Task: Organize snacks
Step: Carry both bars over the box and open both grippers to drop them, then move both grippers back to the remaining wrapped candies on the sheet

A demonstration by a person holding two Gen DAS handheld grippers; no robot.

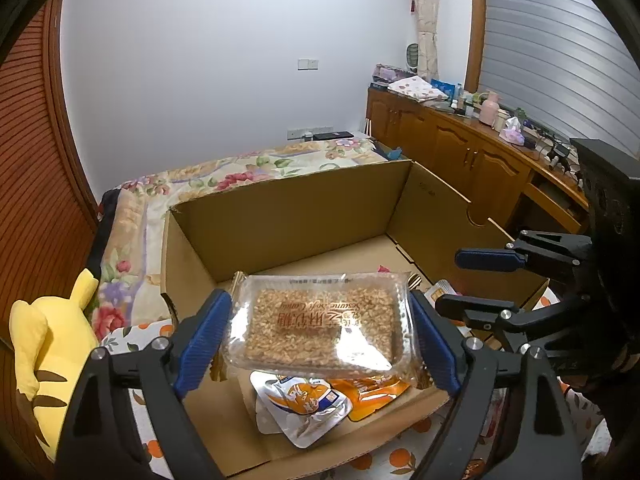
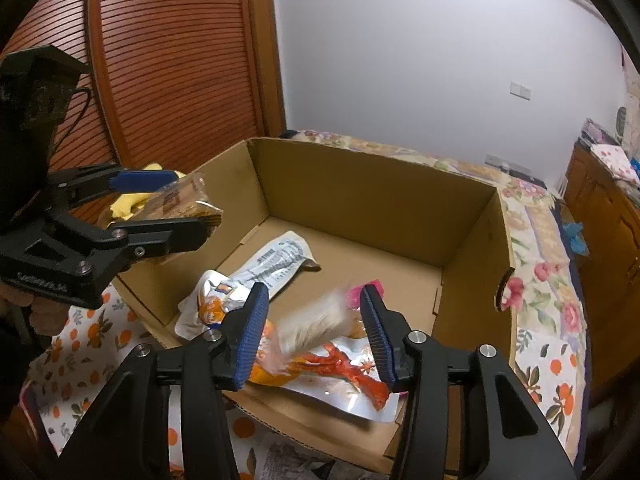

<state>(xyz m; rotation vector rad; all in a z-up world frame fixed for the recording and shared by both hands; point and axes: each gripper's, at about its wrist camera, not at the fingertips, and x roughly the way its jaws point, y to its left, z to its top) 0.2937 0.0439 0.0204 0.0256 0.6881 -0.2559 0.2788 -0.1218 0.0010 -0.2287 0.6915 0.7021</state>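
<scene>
**Snacks go into the box**

My left hand-held gripper [image 1: 316, 336] clamps the sesame candy tray [image 1: 320, 320] above the cardboard box [image 2: 372, 184]; I should lower it flat. My right hand-held gripper [image 2: 316, 336], jaws apart, has a blurred pale snack [image 2: 316, 328] between them.

We see a matt brown cardboard box [image 1: 288, 208], rough along its cut rims. The sesame candy pack [image 1: 320, 326] is clear glossy plastic (reflections streak it), its filling grainy. The foil pouches [image 2: 340, 376] shine silver. Ribbed blue pads [image 1: 200, 344] line matt black plastic fingers. Varnished wooden cabinets [image 1: 452, 140] gleam.
</scene>
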